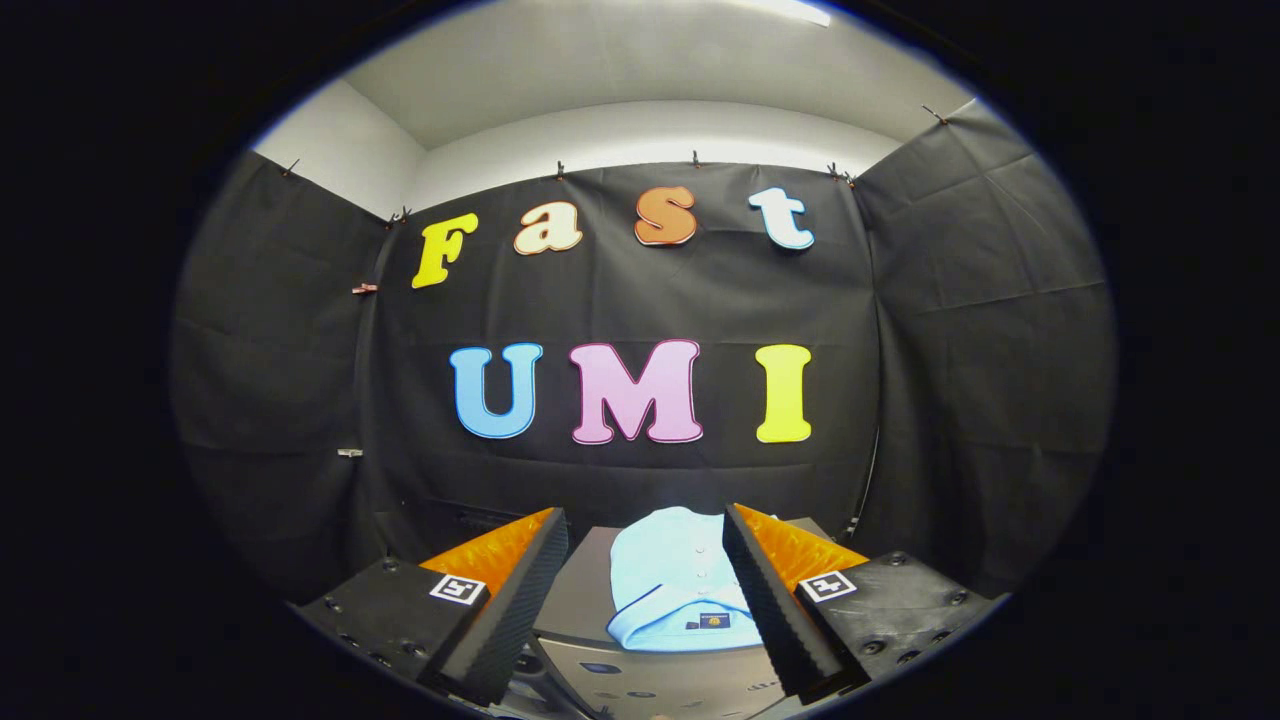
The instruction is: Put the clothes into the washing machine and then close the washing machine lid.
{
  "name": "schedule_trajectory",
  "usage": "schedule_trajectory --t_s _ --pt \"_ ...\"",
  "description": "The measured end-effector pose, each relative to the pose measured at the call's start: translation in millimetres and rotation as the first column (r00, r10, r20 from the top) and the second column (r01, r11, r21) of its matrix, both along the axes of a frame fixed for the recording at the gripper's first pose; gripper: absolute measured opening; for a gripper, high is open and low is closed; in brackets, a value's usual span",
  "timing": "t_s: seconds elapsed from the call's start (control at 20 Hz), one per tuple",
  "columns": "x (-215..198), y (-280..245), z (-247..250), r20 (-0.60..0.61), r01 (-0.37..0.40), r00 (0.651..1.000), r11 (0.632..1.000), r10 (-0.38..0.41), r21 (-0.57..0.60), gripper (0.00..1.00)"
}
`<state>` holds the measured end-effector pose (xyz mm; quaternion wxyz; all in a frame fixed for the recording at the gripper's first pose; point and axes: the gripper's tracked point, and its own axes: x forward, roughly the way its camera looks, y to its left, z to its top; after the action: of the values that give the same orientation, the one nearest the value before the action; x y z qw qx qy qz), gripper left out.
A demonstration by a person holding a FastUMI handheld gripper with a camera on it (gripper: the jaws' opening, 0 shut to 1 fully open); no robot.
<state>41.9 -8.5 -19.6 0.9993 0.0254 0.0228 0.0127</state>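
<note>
A: So, gripper [645,600] state?

B: Fingers [510,600] spread wide, nothing between the pads. Both sit at the bottom of the frame, left one lower left of centre, right one lower right of centre. Each carries a small square marker on its black mount.

A: Where's the clothing?

B: Light blue shirt [670,585], folded, lower centre. It lies in the gap between the fingers but further ahead and below them, not touching either one. Collar end faces the camera, a small dark tag just by the hem, a row of buttons running up the middle.

A: What's it resting on?

B: Grey flat top of the washing machine [585,600]. Shirt lies on that surface, nearer the right finger than the left. Below it a lighter grey panel, probably the control strip, but it's cut off at the bottom so I can't tell.

A: Lid?

B: Can't tell from this angle whether it's open or closed.

A: Background?

B: Black cloth wall [300,400] behind and on both sides, white ceiling [640,70] at the upper part.
</note>
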Motion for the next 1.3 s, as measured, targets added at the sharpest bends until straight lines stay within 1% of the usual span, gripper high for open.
schedule_trajectory --t_s 0.2,0.3,0.4,0.55,0.7,0.85,0.95,1.05,1.2,1.3 --pt "18 -16 14 0.02 0.009 1.0 1.0 -0.009 0.014 0.98" --pt "31 -31 20 0.024 0.026 0.999 1.0 -0.026 0.006 0.98" --pt "50 -48 18 0.001 0.051 0.999 0.999 -0.051 -0.008 0.98" --pt "85 -71 5 -0.074 0.088 0.993 0.996 -0.09 -0.025 0.98" --pt "122 -74 -9 -0.158 0.085 0.984 0.996 -0.087 -0.018 1.0" --pt "156 -71 -27 -0.235 0.073 0.969 0.997 -0.076 -0.02 1.0" --pt "178 -67 -45 -0.292 0.07 0.954 0.998 -0.069 -0.009 1.0" --pt "199 -67 -66 -0.358 0.079 0.931 0.997 -0.072 0.007 1.0" --pt "224 -68 -108 -0.482 0.088 0.873 0.996 -0.076 0.003 1.0" --pt "237 -71 -133 -0.543 0.095 0.836 0.995 -0.08 -0.001 1.0"
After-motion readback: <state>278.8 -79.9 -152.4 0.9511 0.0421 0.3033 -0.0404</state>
